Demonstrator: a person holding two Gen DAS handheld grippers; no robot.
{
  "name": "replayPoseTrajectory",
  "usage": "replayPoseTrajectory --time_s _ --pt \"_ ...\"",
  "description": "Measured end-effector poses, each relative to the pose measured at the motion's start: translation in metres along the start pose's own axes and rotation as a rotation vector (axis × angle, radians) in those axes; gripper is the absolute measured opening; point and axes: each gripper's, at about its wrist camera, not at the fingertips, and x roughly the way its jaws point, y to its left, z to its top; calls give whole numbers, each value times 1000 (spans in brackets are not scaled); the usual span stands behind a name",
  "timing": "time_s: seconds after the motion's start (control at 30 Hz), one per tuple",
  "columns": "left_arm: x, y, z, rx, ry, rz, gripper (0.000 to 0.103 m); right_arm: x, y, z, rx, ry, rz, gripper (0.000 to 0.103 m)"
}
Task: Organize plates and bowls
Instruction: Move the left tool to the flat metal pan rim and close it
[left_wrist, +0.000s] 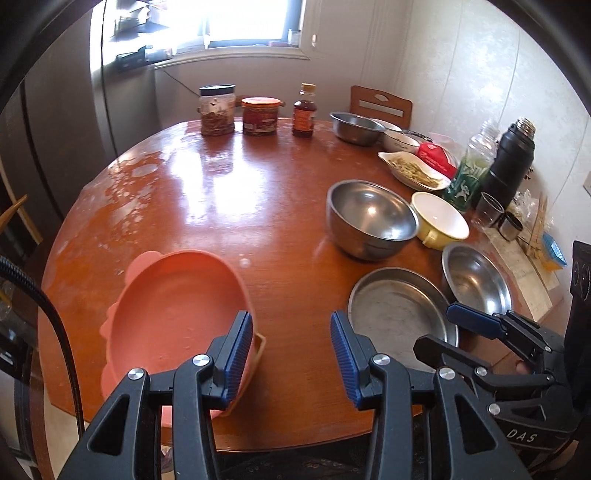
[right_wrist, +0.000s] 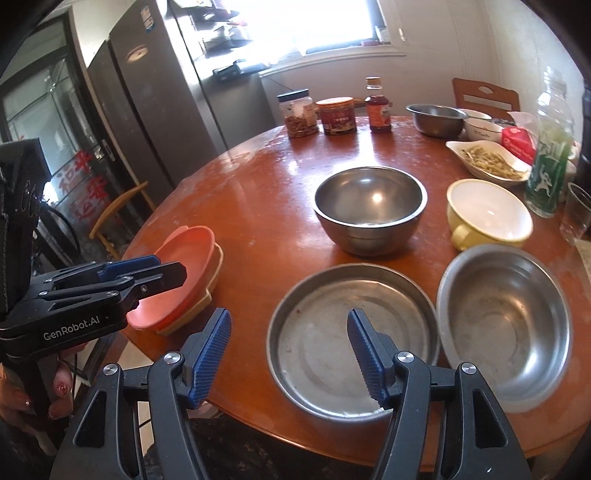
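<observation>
The left gripper is being held with its jaws apart and nothing between them; its left pad is standing just beside the rim of the pink dish, which is resting on a tan dish at the near left edge of the round table. The right gripper is being held open too, empty, over the near rim of the flat metal plate.

Judged from how things are lying, the task is being taken as only begun: one pair of dishes is already stacked at the left, while the rest are being left single. The flat metal plate, the shallow steel bowl touching it on the right, the deep steel bowl behind, the yellow cup-bowl and a far steel bowl are all still waiting to be gathered.

The tan dish under the pink one is being shown more plainly by the right wrist view, along with a hand gripping the left tool. A black flask and small glasses at the table's right edge are being shown fully only by the left wrist view.
</observation>
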Motion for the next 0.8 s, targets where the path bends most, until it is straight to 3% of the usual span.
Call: replayPoseTrajectory --time_s 0.43,0.8 --pt "27 -43 -2 101 58 -53 44 -11 -26 -35 96 53 -83 68" --pt "54 -51 0 116 105 -64 44 -6 -37 -41 151 71 -131 68"
